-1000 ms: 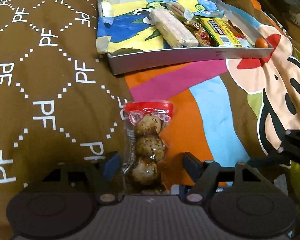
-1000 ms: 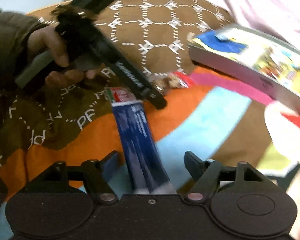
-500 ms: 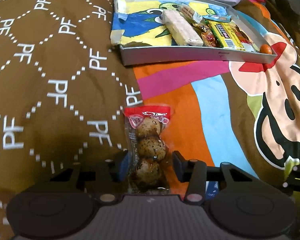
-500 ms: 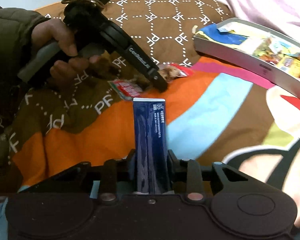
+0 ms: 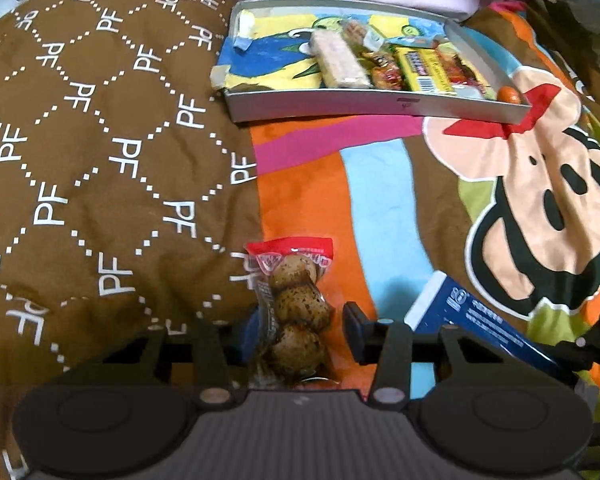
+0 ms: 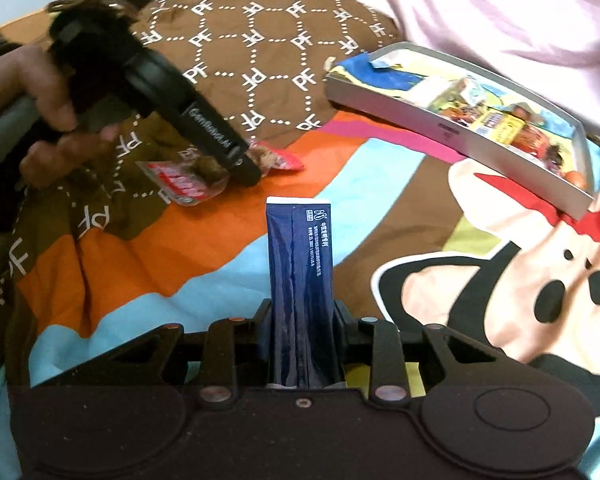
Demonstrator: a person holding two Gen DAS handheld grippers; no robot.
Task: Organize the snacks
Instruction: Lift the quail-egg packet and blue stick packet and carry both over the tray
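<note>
Carrying both catches toward the tray (image 5: 372, 110) on the bed, my left tongs (image 5: 300, 320) just closed around the egg packet (image 5: 296, 312), my right tongs (image 6: 302, 320) clamped on the blue sachet (image 6: 300, 264); I should keep both level and set them beside the snacks already there.

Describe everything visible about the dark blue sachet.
The long, flat, glossy dark blue foil sachet has a white sealed strip at its far end and small white print along one edge. Its near end is clamped in the right gripper, whose fingers press both sides; the rest juts forward above the colourful cartoon blanket.
</note>
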